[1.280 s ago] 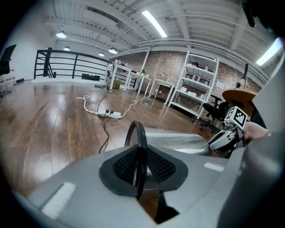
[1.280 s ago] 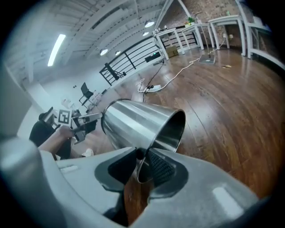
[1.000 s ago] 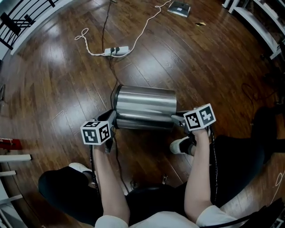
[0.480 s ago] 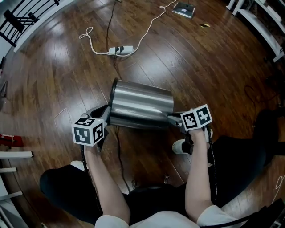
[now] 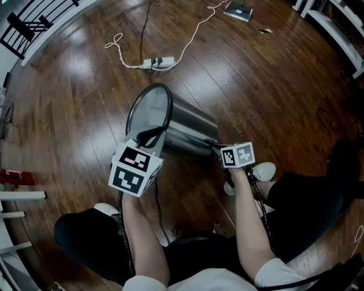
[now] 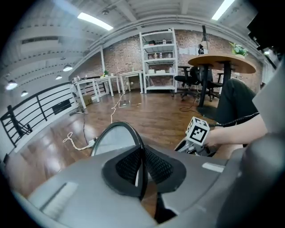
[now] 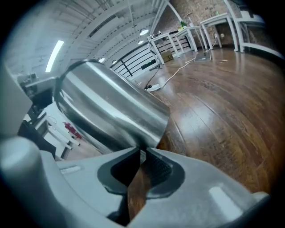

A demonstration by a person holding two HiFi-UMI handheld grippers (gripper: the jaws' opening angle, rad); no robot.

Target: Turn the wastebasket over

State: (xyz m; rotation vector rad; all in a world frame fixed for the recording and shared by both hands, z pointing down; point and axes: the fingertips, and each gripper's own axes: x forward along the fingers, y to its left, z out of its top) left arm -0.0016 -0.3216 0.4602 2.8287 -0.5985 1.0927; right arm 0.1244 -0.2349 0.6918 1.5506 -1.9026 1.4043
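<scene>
The steel wastebasket (image 5: 190, 129) is tipped up on the wood floor, its black-rimmed end (image 5: 149, 111) raised towards me at the left. My left gripper (image 5: 149, 138) is shut on that black rim (image 6: 141, 151), which runs between its pads. My right gripper (image 5: 216, 149) sits lower, at the opposite end. Its jaws have just been closing, and the thin steel edge (image 7: 143, 153) of the wastebasket (image 7: 107, 109) is pinched between them. The right gripper's marker cube (image 6: 197, 131) shows in the left gripper view.
A white power strip (image 5: 156, 61) with white and black cables lies on the floor beyond the wastebasket. A flat device (image 5: 239, 10) and white shelving (image 5: 333, 25) are at the far right, a black railing (image 5: 25, 25) at the far left. My shoe (image 5: 261, 170) is beside the right gripper.
The left gripper has risen and rolled, lifting the black-rimmed end. The wastebasket went from lying on its side to steeply tilted. The right gripper sank a little with the other end.
</scene>
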